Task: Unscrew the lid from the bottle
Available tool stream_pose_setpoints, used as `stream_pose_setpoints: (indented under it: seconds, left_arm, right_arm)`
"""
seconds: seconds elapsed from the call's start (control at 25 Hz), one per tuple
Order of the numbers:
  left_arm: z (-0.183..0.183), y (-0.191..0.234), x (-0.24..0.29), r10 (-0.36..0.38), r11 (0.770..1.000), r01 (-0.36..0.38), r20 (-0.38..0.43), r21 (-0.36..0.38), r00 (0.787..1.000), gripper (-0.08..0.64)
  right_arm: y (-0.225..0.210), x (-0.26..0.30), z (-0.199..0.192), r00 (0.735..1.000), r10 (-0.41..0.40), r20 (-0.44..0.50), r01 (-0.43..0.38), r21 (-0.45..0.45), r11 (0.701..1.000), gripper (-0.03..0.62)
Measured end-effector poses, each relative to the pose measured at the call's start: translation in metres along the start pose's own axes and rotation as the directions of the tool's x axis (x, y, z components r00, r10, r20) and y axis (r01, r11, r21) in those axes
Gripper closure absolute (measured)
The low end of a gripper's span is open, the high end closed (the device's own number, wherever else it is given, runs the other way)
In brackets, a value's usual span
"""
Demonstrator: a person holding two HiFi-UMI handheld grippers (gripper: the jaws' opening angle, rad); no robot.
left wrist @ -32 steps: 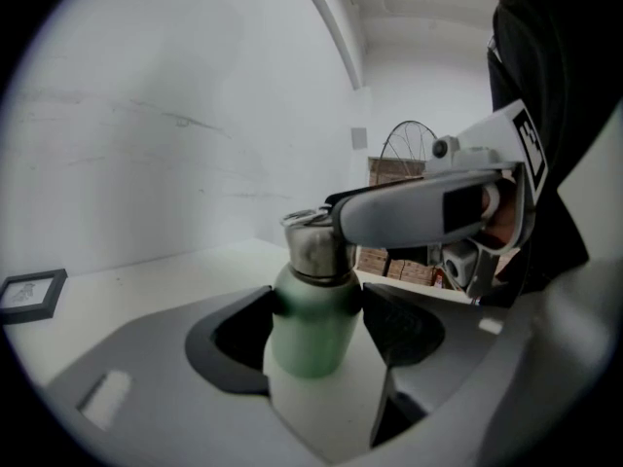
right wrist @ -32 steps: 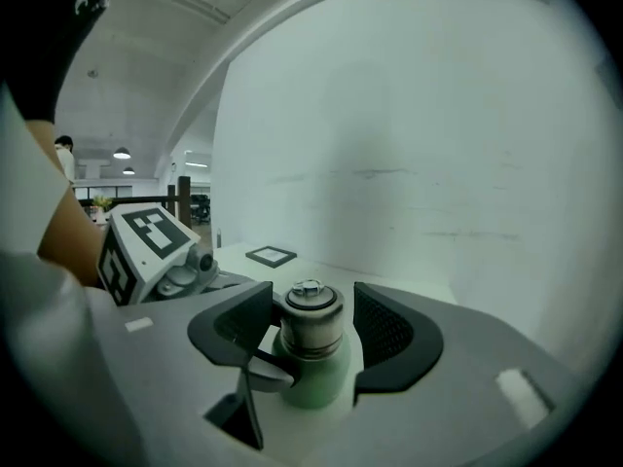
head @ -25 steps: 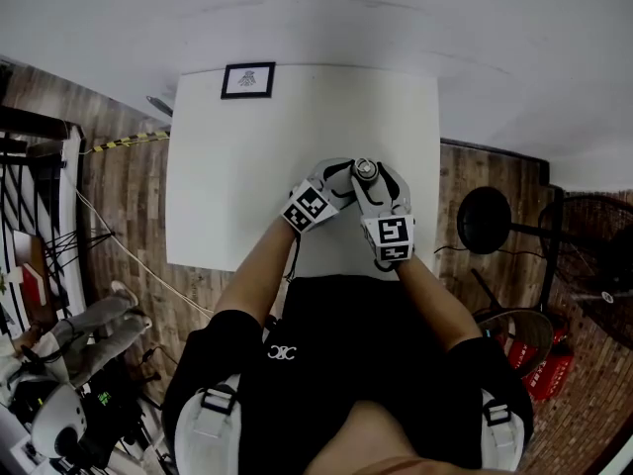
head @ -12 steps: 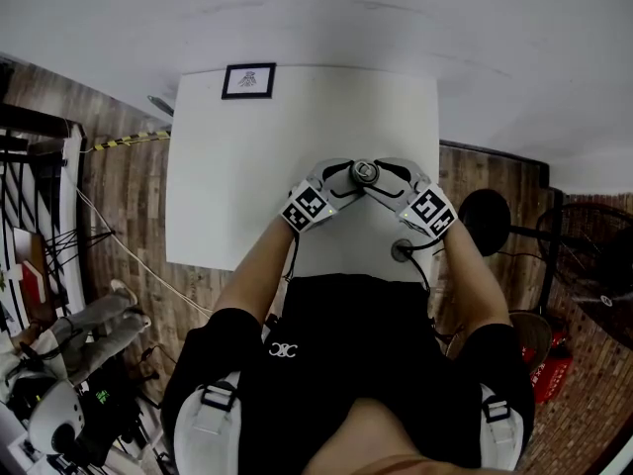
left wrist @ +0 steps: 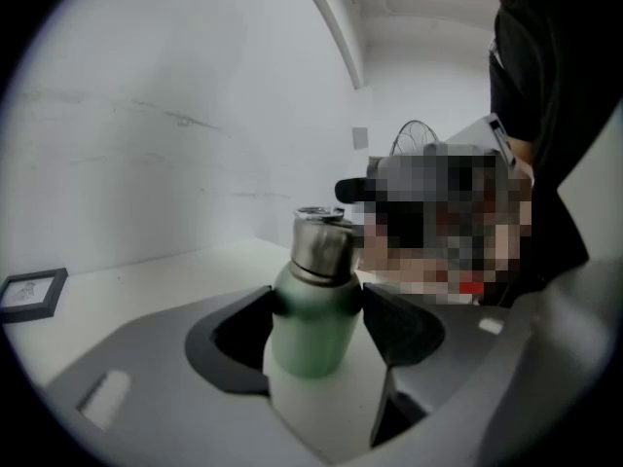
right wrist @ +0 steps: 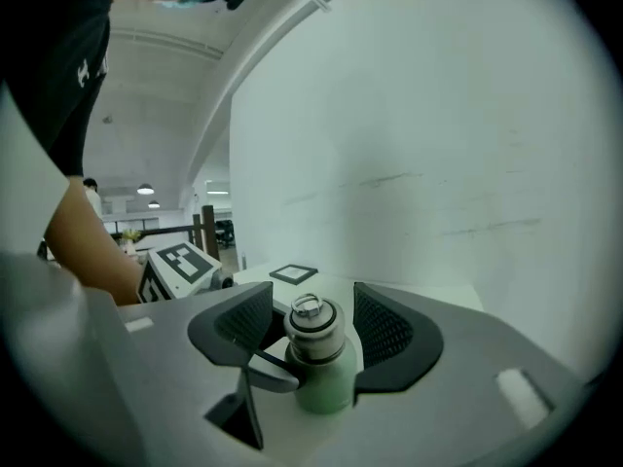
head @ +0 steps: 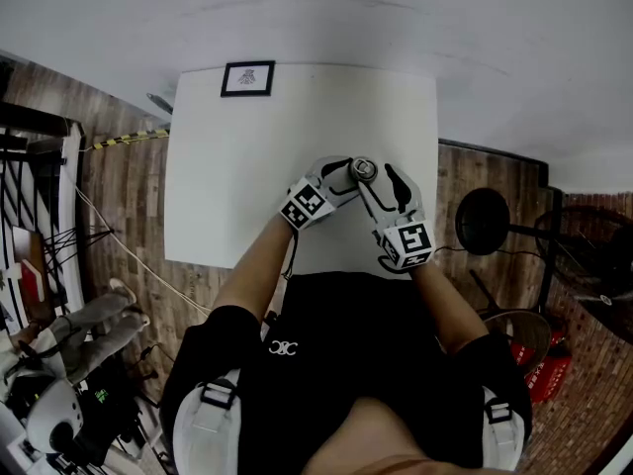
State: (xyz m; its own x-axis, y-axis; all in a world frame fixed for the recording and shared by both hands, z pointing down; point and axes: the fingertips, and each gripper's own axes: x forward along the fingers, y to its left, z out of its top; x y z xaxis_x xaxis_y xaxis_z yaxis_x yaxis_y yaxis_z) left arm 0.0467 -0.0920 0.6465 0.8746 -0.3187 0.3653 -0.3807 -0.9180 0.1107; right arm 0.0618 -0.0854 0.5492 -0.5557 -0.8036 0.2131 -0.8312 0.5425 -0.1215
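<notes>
White table (head: 247,186) against a pale wall (head: 415,18), with wood-plank floor (head: 119,196) on either side, seen from above the person working at its near edge. A small framed card (head: 247,79) lies at the table's far left corner, well apart from the action. A green bottle (left wrist: 311,329) stands upright on the table near the front edge, right of centre, directly ahead of the person in a black shirt (head: 336,344). The left gripper (left wrist: 316,295) comes in from the left and has its two dark pads pressed against opposite sides of the bottle's green body, just below the shoulder, clamping it. The metal lid (right wrist: 311,321), topped by a small ring, sits on the bottle's neck. The right gripper (right wrist: 313,300) reaches in from the near right at lid height; its jaws stand a little apart with the lid between them, a narrow gap showing on each side, so nothing is gripped. From that gripper's own view, one tip of the left gripper crosses low in front of the bottle's body, and the left gripper's marker cube (right wrist: 180,261) shows beyond it beside a bare forearm (right wrist: 88,251). In the head view the two grippers meet at the bottle in a shallow V, their marker cubes turned up toward the camera. A mosaic patch covers part of the left gripper view behind the bottle.
</notes>
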Motion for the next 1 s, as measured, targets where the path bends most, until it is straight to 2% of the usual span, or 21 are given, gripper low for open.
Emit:
stream_pose_setpoints:
  seconds: [0.12,0.24,0.4,0.48,0.6,0.68,0.8,0.88,1.0]
  left_arm:
    - [0.0,0.0,0.0,0.004,1.0,-0.004,-0.002,0.002,1.0,0.218]
    - [-0.001,0.002,0.001,0.007,1.0,-0.007,-0.006,0.0,1.0,0.218]
    - [0.0,0.0,0.0,0.004,1.0,-0.004,-0.004,-0.002,1.0,0.218]
    - [0.001,-0.001,0.0,0.002,1.0,-0.002,-0.002,0.001,1.0,0.218]
    - [0.0,-0.001,-0.001,-0.002,1.0,0.002,-0.001,0.005,1.0,0.218]
    - [0.0,0.0,0.0,-0.004,1.0,0.004,0.001,0.005,1.0,0.218]
    - [-0.001,0.001,0.0,-0.006,1.0,0.006,0.005,0.005,1.0,0.218]
    - [-0.002,0.003,-0.001,-0.007,1.0,0.007,0.008,0.004,1.0,0.218]
    - [-0.001,0.002,0.0,-0.008,1.0,0.008,0.011,0.004,1.0,0.218]
  right_arm:
    - [0.005,0.011,-0.013,0.991,-0.114,-0.065,0.107,-0.11,0.988,0.354]
    - [0.001,0.024,-0.015,0.979,-0.194,-0.064,0.184,-0.133,0.974,0.344]
    - [-0.002,0.034,-0.024,0.976,-0.205,-0.07,0.198,-0.103,0.975,0.344]
    - [-0.002,0.034,-0.024,0.982,-0.184,-0.054,0.179,-0.079,0.981,0.344]
    - [-0.001,0.034,-0.02,0.988,-0.149,-0.032,0.145,-0.102,0.984,0.34]
    - [0.0,0.035,-0.025,0.995,-0.093,-0.042,0.087,-0.127,0.988,0.334]
    - [0.006,0.038,-0.028,0.994,0.073,-0.075,-0.085,-0.172,0.981,0.334]
    - [0.008,0.04,-0.029,0.975,0.193,-0.114,-0.211,-0.183,0.96,0.334]
    - [0.01,0.04,-0.031,0.918,0.355,-0.177,-0.385,-0.184,0.904,0.334]
